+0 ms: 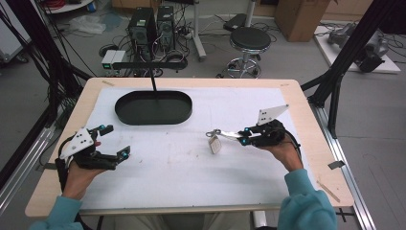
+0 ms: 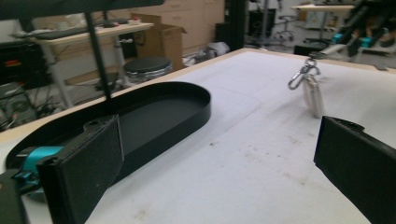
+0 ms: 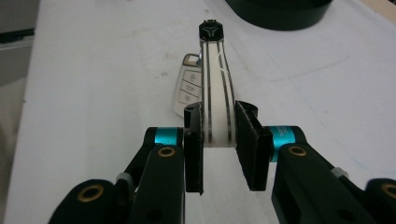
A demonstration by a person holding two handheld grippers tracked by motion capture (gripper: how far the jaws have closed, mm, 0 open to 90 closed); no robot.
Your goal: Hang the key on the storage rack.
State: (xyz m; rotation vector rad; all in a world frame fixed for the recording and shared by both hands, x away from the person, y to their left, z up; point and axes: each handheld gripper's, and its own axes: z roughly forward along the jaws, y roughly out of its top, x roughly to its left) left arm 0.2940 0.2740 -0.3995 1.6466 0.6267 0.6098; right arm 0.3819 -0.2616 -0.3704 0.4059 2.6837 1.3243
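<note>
Jaws of the right gripper [image 3: 219,140] were clamped on a white strap [image 3: 215,88], from which a car key [image 1: 215,143] was hung above the table [image 1: 191,163]. Left gripper [image 1: 116,142] was spread, unloaded. Placement in the black tray [image 1: 153,108] was judged outstanding.

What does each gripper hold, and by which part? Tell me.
Right gripper: shut on the strap of the car key, at its free end. Left gripper: open, holding nothing.

you're at a wooden table [image 1: 306,120] with a white mat [image 1: 201,163] over it. beyond it, upper centre, a black round stool [image 1: 249,39] stands on grey floor [image 1: 378,124]; two computer towers [image 1: 152,25] sit upper left among cables, cardboard boxes [image 1: 299,17] upper right.
</note>
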